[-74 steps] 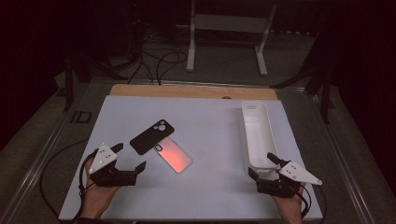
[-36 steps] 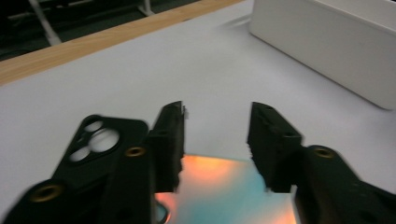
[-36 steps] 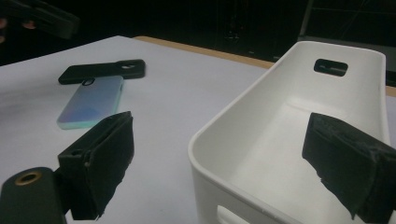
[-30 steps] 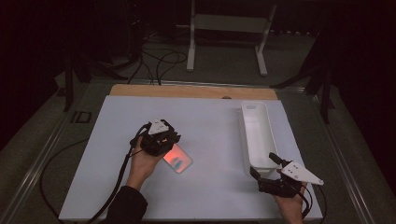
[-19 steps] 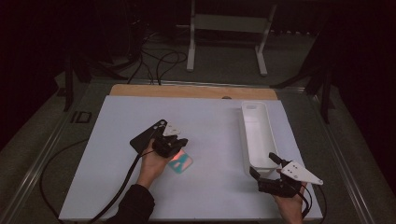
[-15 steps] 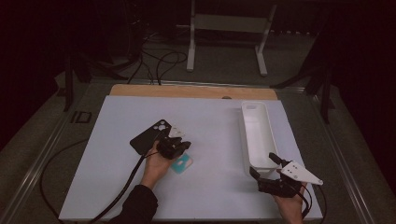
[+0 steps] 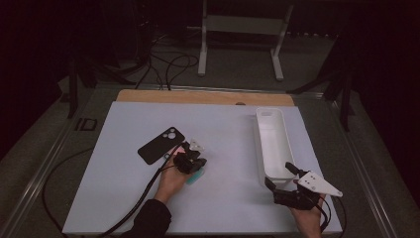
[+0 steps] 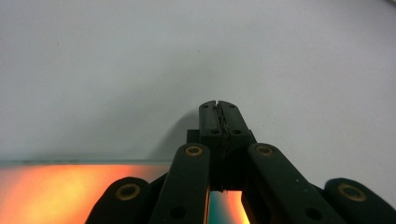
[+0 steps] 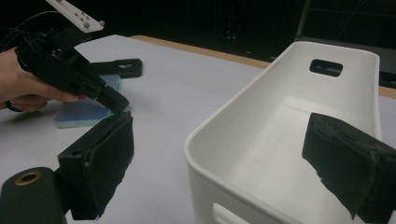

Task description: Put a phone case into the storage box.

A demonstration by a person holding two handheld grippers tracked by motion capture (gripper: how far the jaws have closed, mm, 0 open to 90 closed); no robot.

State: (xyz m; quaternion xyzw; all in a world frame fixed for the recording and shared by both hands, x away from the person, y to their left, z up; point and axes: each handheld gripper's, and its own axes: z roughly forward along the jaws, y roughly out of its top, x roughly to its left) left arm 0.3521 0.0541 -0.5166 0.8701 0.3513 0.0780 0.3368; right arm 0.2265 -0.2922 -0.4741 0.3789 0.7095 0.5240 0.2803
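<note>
A phone with a lit orange-and-teal screen (image 7: 194, 177) lies flat near the middle of the white table (image 7: 114, 198). My left gripper (image 7: 197, 161) is low over it, jaws pressed together with nothing between them. In the left gripper view the shut tips (image 8: 218, 109) reach just past the phone's glowing edge (image 8: 70, 186) onto bare table. The right gripper view shows that left gripper (image 9: 114, 100) beside the pale phone (image 9: 84, 114). My right gripper (image 7: 281, 176) rests open at the near end of the white bin (image 7: 275, 144), its pads (image 9: 105, 158) wide apart before the bin's rim (image 9: 280, 84).
A black phone case (image 7: 161, 145) lies camera side up just left of my left gripper, also seen far off as a dark slab (image 9: 116, 67). The left gripper's cable (image 7: 124, 213) trails to the front edge. A wooden strip (image 7: 198, 96) borders the far side.
My left hand came from the table's front left to the lit phone, then moved right and sank onto it. The right gripper has not moved.
</note>
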